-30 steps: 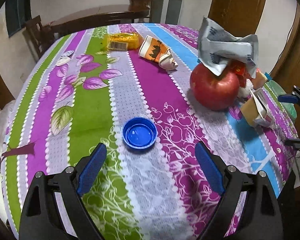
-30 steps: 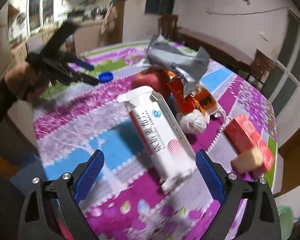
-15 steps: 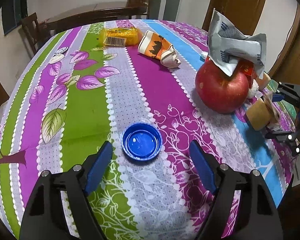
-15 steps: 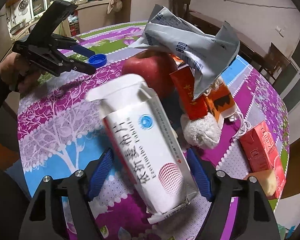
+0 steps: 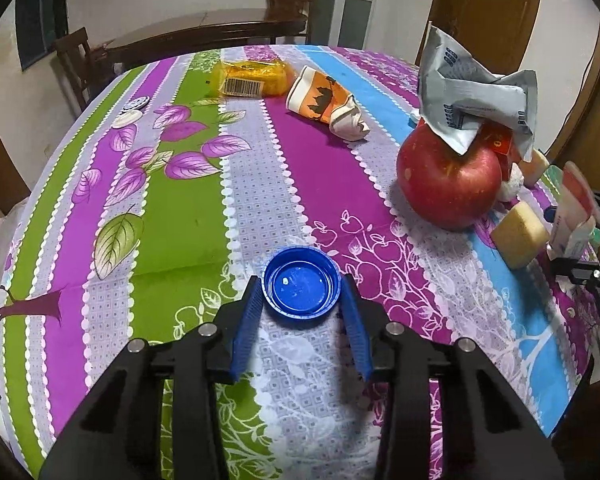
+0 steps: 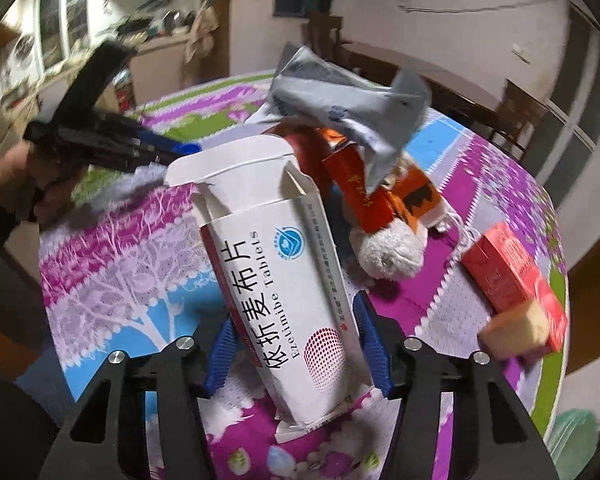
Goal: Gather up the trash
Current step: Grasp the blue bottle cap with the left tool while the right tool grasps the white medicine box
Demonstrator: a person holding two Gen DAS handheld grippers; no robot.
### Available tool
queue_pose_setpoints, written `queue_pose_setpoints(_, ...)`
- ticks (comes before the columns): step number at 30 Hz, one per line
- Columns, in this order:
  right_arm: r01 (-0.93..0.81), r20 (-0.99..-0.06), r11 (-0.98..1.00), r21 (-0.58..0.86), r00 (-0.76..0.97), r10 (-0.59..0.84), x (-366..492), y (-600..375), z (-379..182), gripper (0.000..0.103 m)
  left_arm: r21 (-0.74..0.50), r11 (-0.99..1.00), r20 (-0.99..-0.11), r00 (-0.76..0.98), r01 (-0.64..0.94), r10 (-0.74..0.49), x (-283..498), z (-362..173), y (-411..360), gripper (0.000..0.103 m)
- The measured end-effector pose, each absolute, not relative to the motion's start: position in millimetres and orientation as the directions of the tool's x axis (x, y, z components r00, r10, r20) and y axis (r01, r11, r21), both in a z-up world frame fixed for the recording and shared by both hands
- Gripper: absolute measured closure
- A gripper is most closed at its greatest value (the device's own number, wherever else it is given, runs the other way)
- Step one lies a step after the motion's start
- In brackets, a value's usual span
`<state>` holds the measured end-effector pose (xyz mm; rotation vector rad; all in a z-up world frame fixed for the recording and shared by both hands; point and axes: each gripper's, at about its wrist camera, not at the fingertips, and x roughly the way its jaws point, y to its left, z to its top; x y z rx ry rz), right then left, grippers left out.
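A blue bottle cap [image 5: 301, 283] lies open side up on the striped tablecloth [image 5: 180, 208]. My left gripper [image 5: 301, 292] is closing on it, and both blue pads touch its rim. In the right wrist view a white tablet box [image 6: 284, 264] stands tilted between the pads of my right gripper [image 6: 294, 320], whose jaws are closing and press its sides. The box's open flap end points away from me. The same view shows my left gripper [image 6: 168, 150] at the far left in a person's hand [image 6: 40, 184].
A red apple [image 5: 448, 184] carries a crumpled grey wrapper [image 5: 472, 92]. Nearby lie a crushed orange paper cup [image 5: 324, 100], a yellow packet [image 5: 252, 76], a yellow sponge block [image 5: 520, 236], a red box [image 6: 512, 268] and a white fluffy ball [image 6: 388, 248]. Chairs stand beyond the table.
Both pairs of jaws have narrowed. The left gripper moved up to the cap and its pads came onto it. The right pads closed on the tablet box, which now sits steeper.
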<state>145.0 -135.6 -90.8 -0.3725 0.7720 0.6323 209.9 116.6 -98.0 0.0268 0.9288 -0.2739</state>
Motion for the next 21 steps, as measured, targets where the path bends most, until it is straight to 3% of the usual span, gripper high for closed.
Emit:
queue_pose_setpoints(5, -0.553, -0.657, 0.833, -0.031, 0.639, 0.4, 121, -145, -77, 0.048, -0.075, 0.974, -0.744, 0.638, 0.212, -0.197, 193, -84, 112, 0.065)
queue_pose_setpoints(13, -0.362, -0.513, 0.928, 0.086, 0.783, 0.353, 95, -156, -53, 0.048, -0.079, 0.982, -0.592, 0.785, 0.171, -0.184, 139, -41, 77, 0.065)
queue_pose_setpoints(21, -0.258, -0.423, 0.965, 0.044, 0.87, 0.252, 70, -150, -26, 0.047, -0.079, 0.986, -0.435, 0.884, 0.149, -0.168, 103, 0, 33, 0.065)
